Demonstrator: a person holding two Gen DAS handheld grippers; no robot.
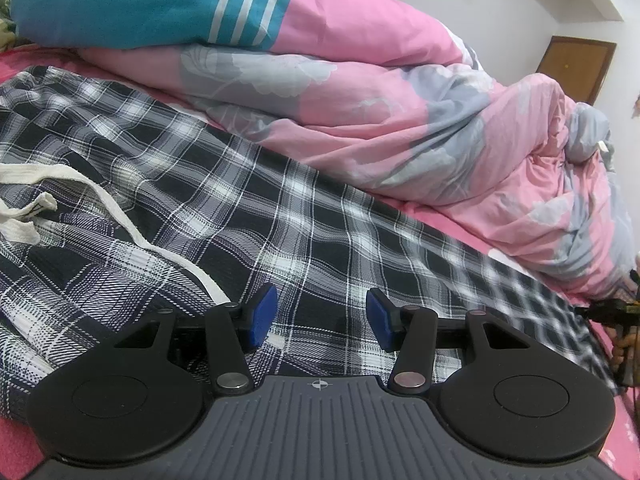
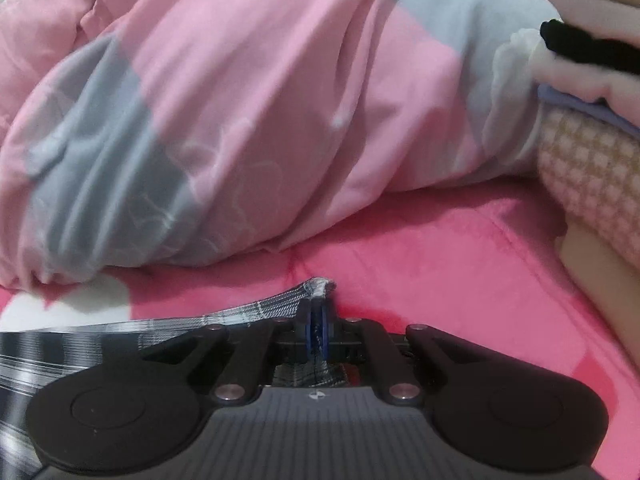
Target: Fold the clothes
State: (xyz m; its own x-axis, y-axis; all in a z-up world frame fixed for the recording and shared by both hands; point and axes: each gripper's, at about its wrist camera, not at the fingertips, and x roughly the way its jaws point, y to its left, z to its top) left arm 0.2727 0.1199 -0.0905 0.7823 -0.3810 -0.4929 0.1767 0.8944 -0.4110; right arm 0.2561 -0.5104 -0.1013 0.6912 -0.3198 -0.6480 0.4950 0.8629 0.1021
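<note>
Your left gripper (image 1: 320, 316) hovers over the plaid trousers (image 1: 208, 184) with its blue fingers (image 1: 262, 318) spread apart and nothing pinched between them; the checked cloth lies flat beneath the gap. The trousers stretch across the pink bed sheet (image 1: 472, 240), their white drawstring (image 1: 132, 224) trailing loosely over the fabric on the left side of the left wrist view. Behind them a pink and grey duvet (image 1: 380, 112) is heaped along the bed, with a teal striped cover (image 1: 132, 4) lying on top of it. Your right gripper (image 2: 318, 322) has its fingers pressed together on a corner of the plaid trousers (image 2: 276, 304), which bunches up just past the tips above the pink sheet. The duvet (image 2: 224, 120) fills the background of that view, which is somewhat blurred.
</note>
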